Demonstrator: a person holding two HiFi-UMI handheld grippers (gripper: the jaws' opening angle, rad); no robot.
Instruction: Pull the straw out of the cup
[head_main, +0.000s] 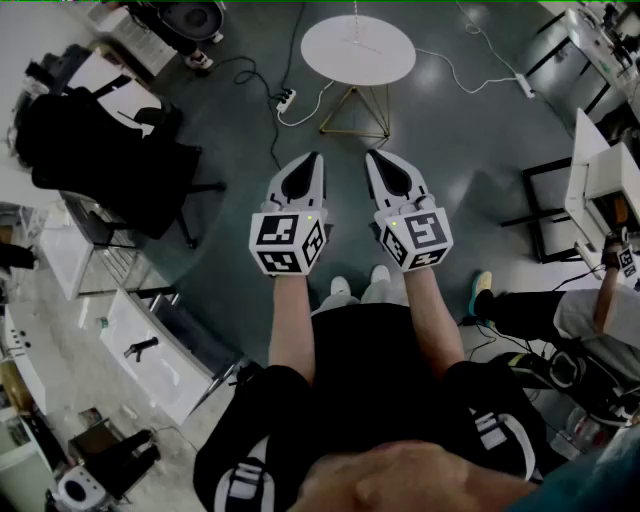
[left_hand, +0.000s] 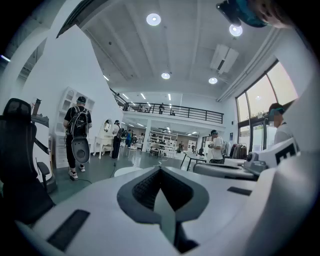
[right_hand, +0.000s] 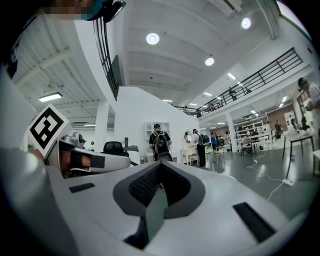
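No cup or straw shows in any view. In the head view my left gripper (head_main: 313, 162) and right gripper (head_main: 373, 160) are held side by side in the air in front of me, above the dark floor, tips pointing away. Both have their jaws closed together with nothing between them. In the left gripper view the left gripper (left_hand: 160, 171) looks out level across a large hall; the right gripper (right_hand: 159, 169) does the same in the right gripper view. Each gripper shows at the edge of the other's view.
A small round white table (head_main: 358, 48) on a gold wire base stands ahead on the floor, with white cables and a power strip (head_main: 285, 98) nearby. A black office chair (head_main: 110, 160) is at the left, desks (head_main: 598, 180) at the right. People stand far off (left_hand: 77, 135).
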